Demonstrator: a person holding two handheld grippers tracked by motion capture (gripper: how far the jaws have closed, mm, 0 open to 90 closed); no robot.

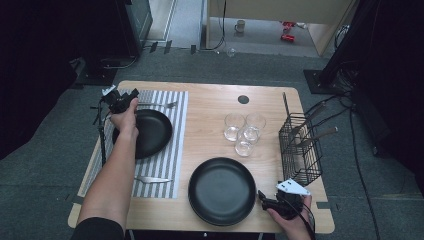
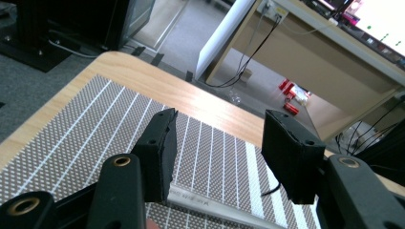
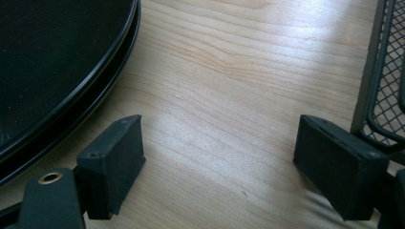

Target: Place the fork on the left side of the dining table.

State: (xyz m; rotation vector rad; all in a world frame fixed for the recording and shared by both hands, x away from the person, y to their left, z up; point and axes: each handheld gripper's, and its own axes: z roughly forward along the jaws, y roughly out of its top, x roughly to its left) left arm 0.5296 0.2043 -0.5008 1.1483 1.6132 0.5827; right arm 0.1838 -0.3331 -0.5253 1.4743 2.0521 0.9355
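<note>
The left gripper (image 1: 123, 101) hovered over the fork (image 1: 159, 105) at the mat's (image 1: 177, 145) twelve o'clock edge, jaws apart, handle lying between them unpressed: likely just set down. Next, lift clear. The right gripper (image 1: 270, 201) rested apart-jawed, empty, at the near plate's (image 1: 222, 190) four o'clock.

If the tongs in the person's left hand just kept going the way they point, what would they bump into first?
Probably the fork: the left tongs stand open right over its silver handle on the striped placemat. Past that, only placemat and bare table edge lie ahead, though depth is hard to judge.
</note>
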